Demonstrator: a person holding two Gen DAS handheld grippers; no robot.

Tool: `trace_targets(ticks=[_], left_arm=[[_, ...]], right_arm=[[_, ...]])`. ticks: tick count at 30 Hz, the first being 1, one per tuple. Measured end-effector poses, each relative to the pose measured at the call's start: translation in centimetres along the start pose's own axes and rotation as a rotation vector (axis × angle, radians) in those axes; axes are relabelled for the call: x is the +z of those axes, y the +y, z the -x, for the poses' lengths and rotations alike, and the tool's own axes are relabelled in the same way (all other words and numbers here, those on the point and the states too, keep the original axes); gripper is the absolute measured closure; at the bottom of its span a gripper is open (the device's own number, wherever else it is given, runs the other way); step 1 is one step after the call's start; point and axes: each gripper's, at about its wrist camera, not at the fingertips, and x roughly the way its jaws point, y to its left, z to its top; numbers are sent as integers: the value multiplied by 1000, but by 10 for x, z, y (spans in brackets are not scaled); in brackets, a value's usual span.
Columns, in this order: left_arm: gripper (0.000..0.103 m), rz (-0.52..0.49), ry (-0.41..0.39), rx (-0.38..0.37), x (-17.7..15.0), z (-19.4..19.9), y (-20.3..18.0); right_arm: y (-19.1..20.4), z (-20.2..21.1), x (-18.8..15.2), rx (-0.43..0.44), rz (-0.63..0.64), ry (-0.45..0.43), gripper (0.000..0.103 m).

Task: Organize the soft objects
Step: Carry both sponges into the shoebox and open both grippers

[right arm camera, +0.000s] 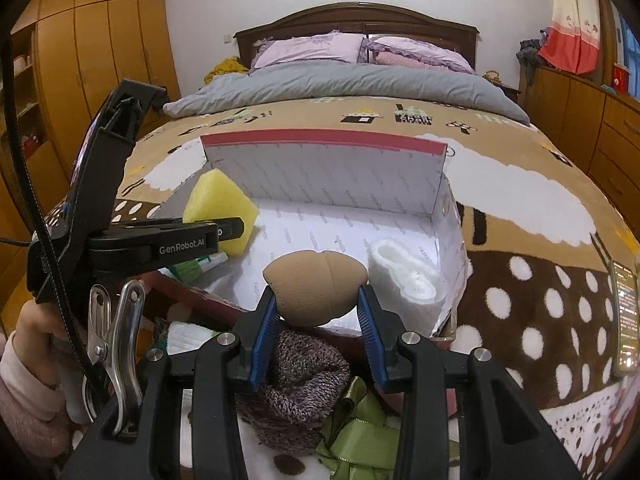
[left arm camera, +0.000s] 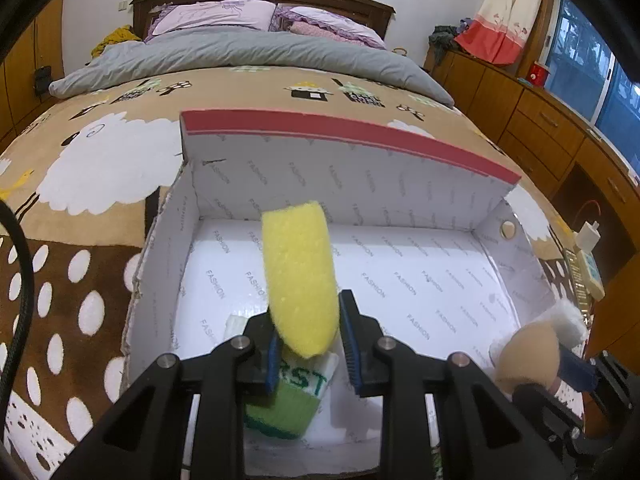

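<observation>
Left wrist view: the left gripper (left arm camera: 308,344) pinches a yellow sponge (left arm camera: 299,280) between its blue pads (left arm camera: 352,344). The sponge stands on end and projects forward over the interior of an open white box (left arm camera: 160,264), which rests on a patterned bedspread (left arm camera: 80,200). The box lid (left arm camera: 348,136), edged in red, stands raised at the far side. Below the gripper, on the box floor, lies a green and white folded cloth (left arm camera: 296,400). At the right edge, a tan egg-shaped sponge (left arm camera: 524,356) is visible with a white fluffy item (left arm camera: 568,320) just beyond it.

Right wrist view: the right gripper (right arm camera: 318,308) pinches the tan egg-shaped sponge (right arm camera: 316,288) between its blue pads (right arm camera: 370,320), above the near edge of the box (right arm camera: 448,240). The white fluffy item (right arm camera: 404,280) lies inside the box at the right wall. The left gripper (right arm camera: 224,230) enters from the left, holding the yellow sponge (right arm camera: 220,204) over the left part of the box. A person's hand (right arm camera: 36,324) grips its handle. Below the right gripper, outside the box, lie a knitted hat (right arm camera: 304,380) and a green ribbon (right arm camera: 356,436).
</observation>
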Motion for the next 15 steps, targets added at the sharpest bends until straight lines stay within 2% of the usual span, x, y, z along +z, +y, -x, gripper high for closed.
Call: trace_targets(ticks=[8, 12, 15], left_arm=[[75, -18, -8, 4, 0, 3, -2], [61, -27, -32, 14, 1, 12, -5], [59, -31, -46, 19, 2, 20, -5]], right_arm=[[1, -1, -2, -3, -1, 2, 62], [0, 0, -2, 1, -7, -1, 61], [1, 1, -2, 6, -7, -5, 59]])
